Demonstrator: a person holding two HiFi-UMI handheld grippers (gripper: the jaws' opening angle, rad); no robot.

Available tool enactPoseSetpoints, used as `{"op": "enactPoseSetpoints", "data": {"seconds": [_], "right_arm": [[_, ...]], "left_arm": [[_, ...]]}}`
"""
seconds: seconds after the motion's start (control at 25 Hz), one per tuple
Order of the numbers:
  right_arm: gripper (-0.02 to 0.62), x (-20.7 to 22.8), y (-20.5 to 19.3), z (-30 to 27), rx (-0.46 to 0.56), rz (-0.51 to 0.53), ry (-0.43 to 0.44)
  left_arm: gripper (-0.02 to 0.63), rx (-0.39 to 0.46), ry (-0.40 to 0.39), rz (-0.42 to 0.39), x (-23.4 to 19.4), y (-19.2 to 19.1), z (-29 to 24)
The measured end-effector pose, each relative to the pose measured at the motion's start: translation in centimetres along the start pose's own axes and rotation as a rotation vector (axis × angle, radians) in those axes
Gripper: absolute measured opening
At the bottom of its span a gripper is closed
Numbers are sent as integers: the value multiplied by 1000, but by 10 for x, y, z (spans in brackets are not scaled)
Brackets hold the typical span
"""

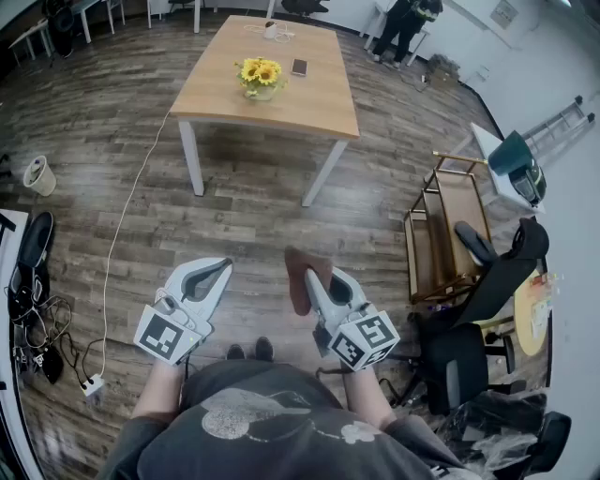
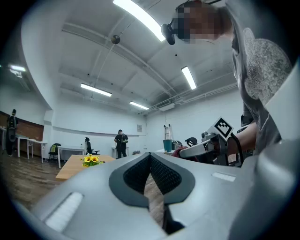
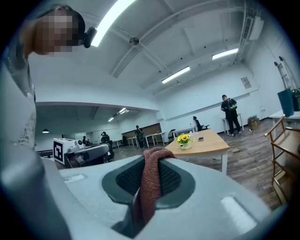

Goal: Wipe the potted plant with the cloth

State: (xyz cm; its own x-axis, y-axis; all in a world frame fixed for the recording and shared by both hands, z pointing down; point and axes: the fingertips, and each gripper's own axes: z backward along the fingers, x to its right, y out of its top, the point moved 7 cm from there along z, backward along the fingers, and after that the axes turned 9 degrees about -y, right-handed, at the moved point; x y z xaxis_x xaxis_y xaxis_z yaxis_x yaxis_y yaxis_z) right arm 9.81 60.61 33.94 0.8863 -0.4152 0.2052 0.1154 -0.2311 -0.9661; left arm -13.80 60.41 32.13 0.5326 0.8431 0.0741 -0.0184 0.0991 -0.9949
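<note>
A potted plant (image 1: pixel 260 78) with yellow flowers stands on the wooden table (image 1: pixel 328 103) far ahead; the plant (image 3: pixel 184 140) is small in the right gripper view and the plant (image 2: pixel 91 160) shows at the left in the left gripper view. My right gripper (image 1: pixel 313 276) is shut on a reddish-brown cloth (image 1: pixel 301 275), which drapes over the jaws as a folded cloth (image 3: pixel 149 187). My left gripper (image 1: pixel 217 273) is shut with nothing in it. Both are held level in front of the person's body, well short of the table.
A phone (image 1: pixel 299 67) and a small white object (image 1: pixel 270 30) lie on the table. A wooden cart (image 1: pixel 448 234) and black office chairs (image 1: pixel 487 281) stand at the right. A white cable (image 1: pixel 122 225) runs across the floor at the left. People stand at the far wall (image 1: pixel 401 26).
</note>
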Motion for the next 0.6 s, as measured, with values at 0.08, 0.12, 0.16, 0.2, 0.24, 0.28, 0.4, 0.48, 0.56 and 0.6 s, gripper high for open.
{"op": "enactPoseSetpoints", "data": {"seconds": [0.08, 0.12, 0.16, 0.2, 0.24, 0.28, 0.4, 0.48, 0.56, 0.6], "right_arm": [[43, -2, -3, -4, -11, -2, 11], [43, -4, -4, -6, -15, -1, 18], [43, -8, -4, -7, -17, 3, 28], [43, -12, -4, -9, -16, 12, 37], [43, -16, -3, -10, -15, 23, 46], [43, -20, -1, -11, -12, 35, 52], [43, -26, 0, -14, -11, 55, 56], [43, -25, -4, -16, -18, 52, 51], [43, -23, -8, -17, -30, 43, 38], [43, -22, -10, -18, -34, 39, 31]], "left_arm": [[18, -3, 5, 10, 1, -1, -1], [18, -6, 7, 14, 1, -2, -1], [18, -10, 7, 17, 1, -3, -1], [18, -13, 7, 18, 2, -3, -1], [18, -14, 6, 18, 2, -3, 0], [18, -14, 5, 15, 2, -3, 0], [18, -6, -1, 9, -3, 0, 1], [18, -8, -4, 9, -7, 0, 3], [18, -17, 1, 16, -10, -1, 4], [18, -22, 8, 22, -11, -2, 4]]}}
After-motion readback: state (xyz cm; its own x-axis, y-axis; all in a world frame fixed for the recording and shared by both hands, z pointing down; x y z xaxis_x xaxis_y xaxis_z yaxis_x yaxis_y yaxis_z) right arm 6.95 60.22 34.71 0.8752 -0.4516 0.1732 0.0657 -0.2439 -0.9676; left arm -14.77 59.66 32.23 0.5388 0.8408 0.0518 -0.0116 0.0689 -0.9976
